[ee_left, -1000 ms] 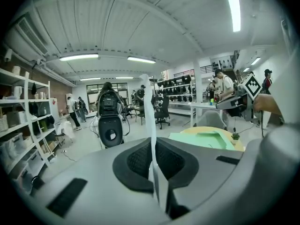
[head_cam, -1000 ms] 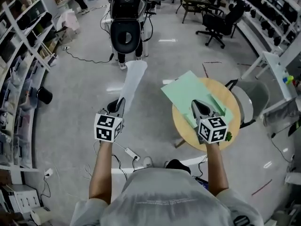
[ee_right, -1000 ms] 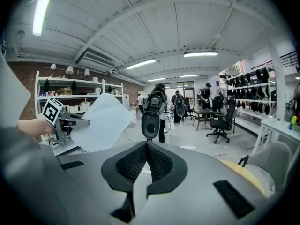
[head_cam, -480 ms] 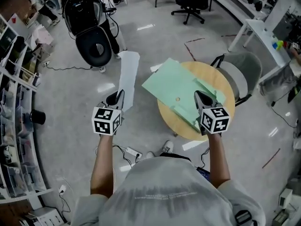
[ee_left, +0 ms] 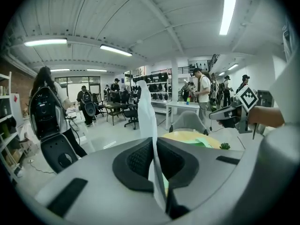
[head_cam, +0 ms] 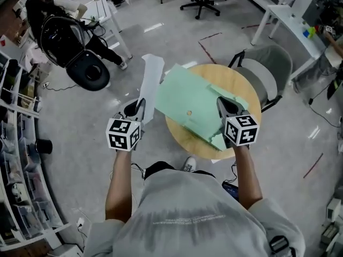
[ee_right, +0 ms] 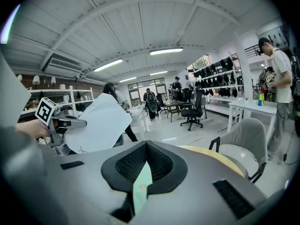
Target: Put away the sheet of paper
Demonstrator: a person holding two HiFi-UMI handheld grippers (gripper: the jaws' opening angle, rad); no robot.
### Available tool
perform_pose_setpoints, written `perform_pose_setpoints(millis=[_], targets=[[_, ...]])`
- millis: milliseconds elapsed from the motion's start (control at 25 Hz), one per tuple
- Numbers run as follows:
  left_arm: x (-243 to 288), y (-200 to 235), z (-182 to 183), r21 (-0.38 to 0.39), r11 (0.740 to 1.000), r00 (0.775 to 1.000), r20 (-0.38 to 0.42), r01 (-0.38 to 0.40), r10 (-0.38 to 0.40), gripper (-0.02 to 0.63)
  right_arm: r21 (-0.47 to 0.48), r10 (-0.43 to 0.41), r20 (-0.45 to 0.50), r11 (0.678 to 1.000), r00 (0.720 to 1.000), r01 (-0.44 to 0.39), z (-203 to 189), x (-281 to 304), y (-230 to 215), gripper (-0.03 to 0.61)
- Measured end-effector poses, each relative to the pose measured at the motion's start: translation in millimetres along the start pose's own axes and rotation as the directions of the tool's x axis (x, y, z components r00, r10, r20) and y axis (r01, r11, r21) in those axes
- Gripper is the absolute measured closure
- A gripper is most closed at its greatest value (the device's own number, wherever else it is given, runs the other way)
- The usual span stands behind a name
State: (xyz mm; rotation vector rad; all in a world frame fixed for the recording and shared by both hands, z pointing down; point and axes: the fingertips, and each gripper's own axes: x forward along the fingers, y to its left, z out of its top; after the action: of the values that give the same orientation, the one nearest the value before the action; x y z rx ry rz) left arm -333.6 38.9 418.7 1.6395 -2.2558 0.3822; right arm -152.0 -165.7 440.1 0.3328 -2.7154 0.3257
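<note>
Arms [head_cam: 119,189] forward, left gripper [head_cam: 140,105] pinching paper [head_cam: 151,79]

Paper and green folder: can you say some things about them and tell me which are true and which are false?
1. The left gripper is shut on the paper. True.
2. The right gripper is empty. False: it is shut on the folder.
3. The table is square. False: it is round.
4. A grey chair stands by the table. True.
5. The paper is tucked inside the folder. False: it is held apart, left of the table.
</note>
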Motion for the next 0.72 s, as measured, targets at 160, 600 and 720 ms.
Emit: perform_pose_setpoints(millis=[160, 600, 720], targets=[[29, -11, 3, -0.041, 0.996, 0.997, -0.003, 0.08, -0.08, 0.595, 0.034, -0.053, -0.006, 0.998, 0.999, 0.053, -4, -6, -20, 0.55], [150, -4, -1, -0.3, 0.903, 0.947, 0.006, 0.308, -0.321, 0.595, 0.111, -0.249, -0.056, 0.961, 0.967, 0.254, -12, -1, -59, 0.55], [175, 1, -13, -0.46, 0.813, 0.917, 0.011, 0.358, -0.398, 0.595, 0.127, -0.317, -0.087, 0.937, 0.944, 0.326, -17, -5, -59, 0.55]])
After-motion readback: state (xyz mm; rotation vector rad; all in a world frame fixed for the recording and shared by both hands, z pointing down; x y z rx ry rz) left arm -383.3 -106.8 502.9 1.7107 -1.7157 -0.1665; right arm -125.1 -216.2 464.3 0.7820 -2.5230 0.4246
